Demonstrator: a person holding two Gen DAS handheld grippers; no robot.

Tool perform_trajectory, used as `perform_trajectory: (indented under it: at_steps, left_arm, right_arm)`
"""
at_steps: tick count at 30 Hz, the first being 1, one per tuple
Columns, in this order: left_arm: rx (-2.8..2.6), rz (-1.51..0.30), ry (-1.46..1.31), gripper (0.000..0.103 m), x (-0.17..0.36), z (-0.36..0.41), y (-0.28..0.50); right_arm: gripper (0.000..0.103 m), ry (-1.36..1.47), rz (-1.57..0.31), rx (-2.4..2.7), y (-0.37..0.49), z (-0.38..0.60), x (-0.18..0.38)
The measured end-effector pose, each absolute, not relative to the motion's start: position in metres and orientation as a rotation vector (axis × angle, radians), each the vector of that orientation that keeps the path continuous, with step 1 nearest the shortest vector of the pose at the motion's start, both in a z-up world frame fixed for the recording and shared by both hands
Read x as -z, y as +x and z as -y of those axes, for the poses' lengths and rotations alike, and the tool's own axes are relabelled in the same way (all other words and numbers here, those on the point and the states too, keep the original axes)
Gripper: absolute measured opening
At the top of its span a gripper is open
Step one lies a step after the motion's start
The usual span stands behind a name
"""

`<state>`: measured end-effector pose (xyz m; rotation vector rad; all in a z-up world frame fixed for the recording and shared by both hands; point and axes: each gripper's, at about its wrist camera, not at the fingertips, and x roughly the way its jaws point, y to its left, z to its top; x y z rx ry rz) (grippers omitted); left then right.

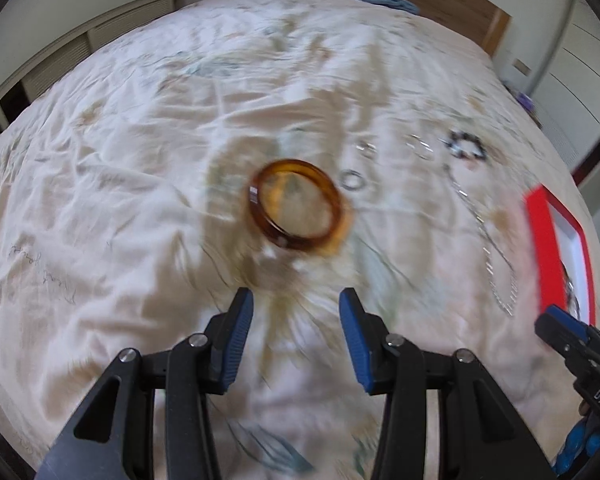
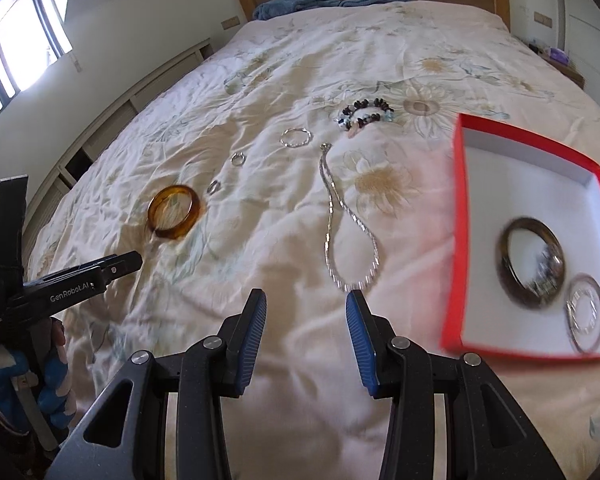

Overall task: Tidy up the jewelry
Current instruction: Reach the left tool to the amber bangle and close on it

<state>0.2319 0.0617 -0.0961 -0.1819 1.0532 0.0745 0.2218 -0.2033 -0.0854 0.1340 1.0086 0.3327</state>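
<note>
The left gripper (image 1: 296, 308) hangs with its jaws spread and nothing between them, the amber bangle (image 1: 298, 209) lying on the bedspread (image 1: 120, 200) just beyond its tips. The right gripper (image 2: 306, 312) is also spread and holds nothing; the chain (image 2: 350, 236) lies just ahead of it, and the red box (image 2: 458, 240) sits to its right with a dark bangle (image 2: 500, 252) and a silver bangle (image 2: 586, 320) inside. Farther off lie two small rings (image 2: 238, 159), a silver bracelet (image 2: 296, 137) and a bead bracelet (image 2: 366, 116).

Likely trouble: the amber bangle is smooth and hard, so a pinch on its rim could let it skid or flip on the soft, creased cloth. The left view is blurred, so I cannot tell how well the jaws are lined up. The chain could snag or trail when lifted.

Readable writing: "GenRobot.AI" on the left tool, "DAS" on the right
</note>
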Motion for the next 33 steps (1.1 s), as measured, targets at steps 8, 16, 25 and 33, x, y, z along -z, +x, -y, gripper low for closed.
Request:
perform_trajectory:
  at_steps: [8,16,25,33]
  left_arm:
    - [-0.132,-1.056,-0.215,0.043,0.113,-0.088,0.267]
    - [-0.120,-1.057,-0.219,0.043,0.125,-0.094,0.288]
    - [-0.081,-1.049,-0.217,0.043,0.137,-0.098,0.295]
    - [-0.084,-1.031,-0.203,0.009,0.142,-0.107,0.301]
  right_arm:
    - [0.042,0.153,-1.011,-0.361,0.263,0.190,0.096]
    - [0.042,0.136,-1.022,-0.410,0.288,0.165,0.106]
    - [0.042,0.109,-1.027,-0.485,0.310,0.127,0.115]
    - [0.042,0.097,-1.026,-0.523,0.328,0.100,0.123]
